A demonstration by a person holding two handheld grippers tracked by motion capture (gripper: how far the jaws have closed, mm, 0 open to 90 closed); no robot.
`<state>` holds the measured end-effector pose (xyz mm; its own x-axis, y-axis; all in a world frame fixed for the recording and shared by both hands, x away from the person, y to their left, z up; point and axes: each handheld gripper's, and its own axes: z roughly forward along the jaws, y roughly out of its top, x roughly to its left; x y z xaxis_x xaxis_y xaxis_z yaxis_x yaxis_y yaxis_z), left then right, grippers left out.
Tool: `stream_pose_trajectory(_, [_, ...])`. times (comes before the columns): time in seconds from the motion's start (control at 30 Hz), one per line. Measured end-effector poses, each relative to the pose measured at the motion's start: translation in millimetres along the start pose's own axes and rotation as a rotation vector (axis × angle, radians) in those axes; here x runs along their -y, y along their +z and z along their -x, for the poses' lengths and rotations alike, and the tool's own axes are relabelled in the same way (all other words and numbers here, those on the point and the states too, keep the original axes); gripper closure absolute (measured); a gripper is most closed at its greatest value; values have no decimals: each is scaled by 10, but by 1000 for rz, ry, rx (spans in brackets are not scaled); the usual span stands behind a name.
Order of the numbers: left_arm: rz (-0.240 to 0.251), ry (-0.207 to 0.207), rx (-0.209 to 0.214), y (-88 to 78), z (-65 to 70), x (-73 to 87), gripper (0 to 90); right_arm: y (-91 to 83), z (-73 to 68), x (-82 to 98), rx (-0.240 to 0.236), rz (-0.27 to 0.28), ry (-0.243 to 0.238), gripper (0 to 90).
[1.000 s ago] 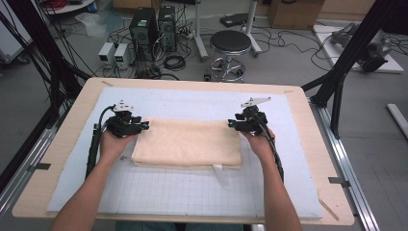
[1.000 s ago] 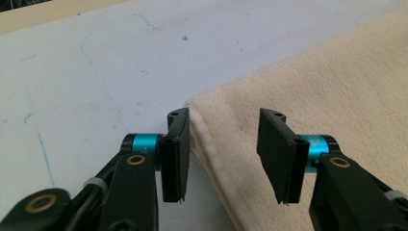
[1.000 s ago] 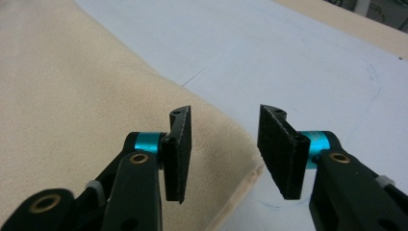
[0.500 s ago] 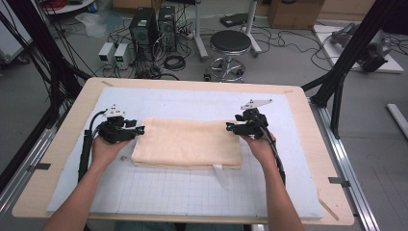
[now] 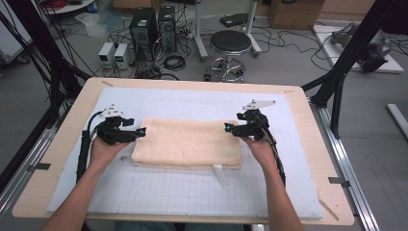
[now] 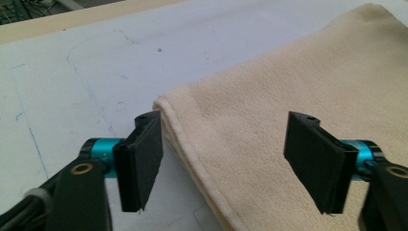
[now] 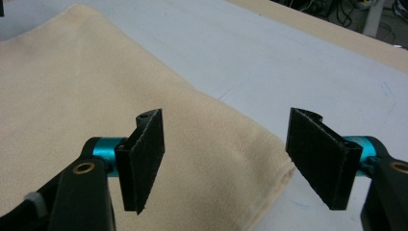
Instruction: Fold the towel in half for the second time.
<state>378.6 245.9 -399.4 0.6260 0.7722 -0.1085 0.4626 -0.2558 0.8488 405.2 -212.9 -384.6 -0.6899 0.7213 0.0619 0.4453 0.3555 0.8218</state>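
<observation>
The folded cream towel (image 5: pixel 187 143) lies flat mid-tabletop (image 5: pixel 298 103). Both the left tongs (image 5: pixel 142 131) and right tongs (image 5: pixel 226 127) have just been opening, jaws apart over its end corners, gripping nothing. The fold looks finished; only withdrawing seems left.

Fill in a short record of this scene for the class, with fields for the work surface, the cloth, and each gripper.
surface: pale gridded mat on a wooden table
cloth: folded beige towel, lying flat on the mat
left gripper: at the towel's left end, jaws just opened, pads clear of the cloth
right gripper: at the towel's right end, jaws just opened, nothing gripped
</observation>
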Motion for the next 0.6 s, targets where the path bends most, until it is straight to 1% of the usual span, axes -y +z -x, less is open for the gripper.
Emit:
stream_pose_trajectory(0.03, [5, -4, 3, -1, 12, -1, 255, -3, -8, 6, -2, 6, 1, 257])
stream_pose_trajectory(0.07, [6, 2, 3, -4, 19, -3, 232, -7, -17, 12, -3, 9, 3, 244])
stream_pose_trajectory(0.13, [1, 7, 23, -14, 26, -2, 206, -16, -41, 30, -2, 14, 11, 209])
stream_pose_trajectory(0.17, [5, 6, 29, -20, 33, 0, 194, -20, -50, 42, 4, 17, 8, 201])
stream_pose_trajectory(0.23, [7, 13, 24, -41, 32, 5, 174, -28, -67, 63, 0, 10, 11, 191])
stream_pose_trajectory(0.27, [12, 8, 24, -49, 29, 8, 169, -30, -72, 76, 1, 19, 5, 185])
stream_pose_trajectory(0.33, [14, 5, 24, -71, 21, 15, 151, -39, -85, 98, 3, 23, 10, 172])
stream_pose_trajectory(0.4, [15, -6, 26, -93, 18, 22, 137, -50, -96, 115, 7, 27, 4, 161])
stream_pose_trajectory(0.47, [7, -4, 27, -115, 15, 32, 106, -68, -111, 127, 9, 33, 2, 160])
stream_pose_trajectory(0.6, [17, -11, 16, -149, 17, 54, 61, -95, -150, 127, 6, 35, -13, 143])
